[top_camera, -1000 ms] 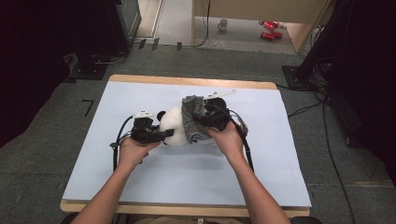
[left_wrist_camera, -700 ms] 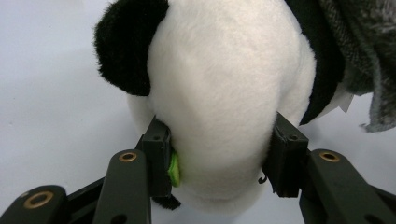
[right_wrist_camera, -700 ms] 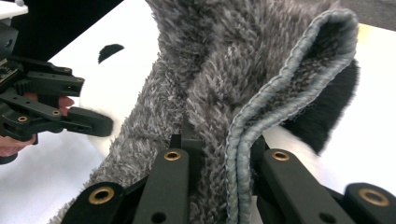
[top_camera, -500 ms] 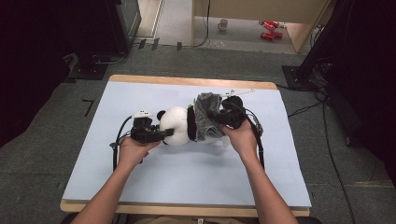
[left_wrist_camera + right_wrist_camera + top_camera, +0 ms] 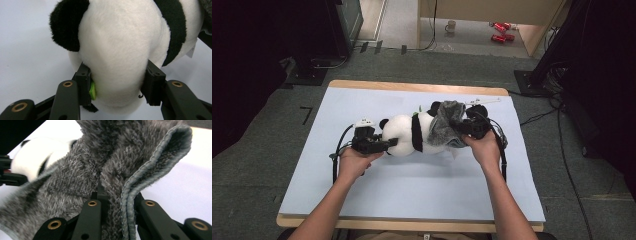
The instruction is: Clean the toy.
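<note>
A black-and-white panda plush (image 5: 404, 135) lies on its side mid-table. My left gripper (image 5: 389, 144) is at its left end, and in the left gripper view the jaws (image 5: 117, 87) press into the white fur (image 5: 120, 45) from both sides. A grey fuzzy cloth (image 5: 444, 125) covers the panda's right end. My right gripper (image 5: 459, 127) is shut on a bunched fold of that cloth (image 5: 82, 177), its hemmed edge lying between the jaws (image 5: 117, 202). The panda's white fur (image 5: 30, 160) peeks out beyond the cloth.
The table (image 5: 412, 185) is covered with a pale blue sheet. A thin white object (image 5: 484, 101) lies near its back right edge. A mug (image 5: 452, 25) and red cans (image 5: 499, 30) sit on the floor behind.
My right gripper has moved to the right with the grey cloth, uncovering more of the panda's body. The left gripper has kept its hold in place.
</note>
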Demonstrator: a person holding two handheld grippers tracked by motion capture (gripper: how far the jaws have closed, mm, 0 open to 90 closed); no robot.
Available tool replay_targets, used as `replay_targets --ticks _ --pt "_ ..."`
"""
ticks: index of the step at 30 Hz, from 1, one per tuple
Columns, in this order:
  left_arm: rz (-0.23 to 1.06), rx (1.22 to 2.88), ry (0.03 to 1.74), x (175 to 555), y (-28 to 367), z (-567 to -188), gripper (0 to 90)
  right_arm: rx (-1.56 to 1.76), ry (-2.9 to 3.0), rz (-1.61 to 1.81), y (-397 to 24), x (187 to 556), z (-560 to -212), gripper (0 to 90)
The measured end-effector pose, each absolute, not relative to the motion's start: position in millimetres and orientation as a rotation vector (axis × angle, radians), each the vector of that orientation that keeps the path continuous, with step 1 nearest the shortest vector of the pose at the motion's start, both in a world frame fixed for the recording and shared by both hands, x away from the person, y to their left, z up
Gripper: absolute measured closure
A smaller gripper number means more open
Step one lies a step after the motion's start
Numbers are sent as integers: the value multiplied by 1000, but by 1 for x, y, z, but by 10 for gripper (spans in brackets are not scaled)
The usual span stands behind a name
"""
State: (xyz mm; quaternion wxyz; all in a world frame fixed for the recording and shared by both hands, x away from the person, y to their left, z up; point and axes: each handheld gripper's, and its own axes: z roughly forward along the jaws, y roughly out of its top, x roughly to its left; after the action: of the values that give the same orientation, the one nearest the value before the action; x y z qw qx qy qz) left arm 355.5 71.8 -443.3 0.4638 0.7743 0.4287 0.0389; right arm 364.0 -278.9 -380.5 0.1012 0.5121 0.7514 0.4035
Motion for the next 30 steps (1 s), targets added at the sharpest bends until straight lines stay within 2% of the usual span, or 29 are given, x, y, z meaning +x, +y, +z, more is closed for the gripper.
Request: replay_targets --ticks 6,11,20,30 --pt "102 1903 1050 355 72 -444 509 1583 2191 1149 -296 367 -388 788" --pt "105 1902 1049 354 72 -445 506 1491 2181 1291 -288 357 -370 787" --pt "112 1908 1045 353 71 -444 503 1341 2289 1414 -233 352 -345 786" --pt "124 1916 1034 350 70 -443 498 1228 2443 1386 -154 362 -359 786"
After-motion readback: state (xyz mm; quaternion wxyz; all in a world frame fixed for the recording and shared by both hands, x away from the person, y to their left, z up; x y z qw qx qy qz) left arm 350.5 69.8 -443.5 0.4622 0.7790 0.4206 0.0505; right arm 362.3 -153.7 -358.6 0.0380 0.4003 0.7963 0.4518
